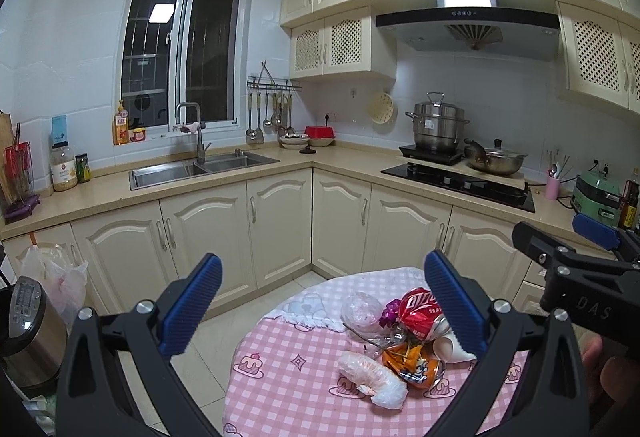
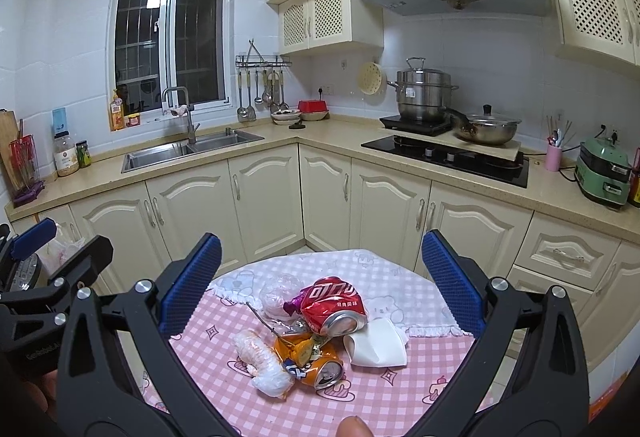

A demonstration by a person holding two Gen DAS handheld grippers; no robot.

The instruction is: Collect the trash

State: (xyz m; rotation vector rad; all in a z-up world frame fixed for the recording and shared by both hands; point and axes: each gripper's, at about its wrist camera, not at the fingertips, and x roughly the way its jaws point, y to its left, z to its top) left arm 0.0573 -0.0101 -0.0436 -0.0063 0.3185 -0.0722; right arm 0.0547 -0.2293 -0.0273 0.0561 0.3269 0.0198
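On the pink checked tabletop (image 2: 400, 401), crushed red drink can (image 2: 334, 303) at twelve o'clock of right gripper (image 2: 320, 285), fingers spread; left gripper (image 1: 322, 307) likewise spread.

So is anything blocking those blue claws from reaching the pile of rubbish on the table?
Nothing visible does. Both the left gripper and right gripper hang open above the pink checked table, with only air between them and the trash: crushed red can, orange can, paper cup.

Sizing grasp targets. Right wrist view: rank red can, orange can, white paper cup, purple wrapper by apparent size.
1. red can and white paper cup: look alike, not ranked.
2. orange can: crushed, partly hidden, nearer the camera.
3. purple wrapper: clearly smallest.
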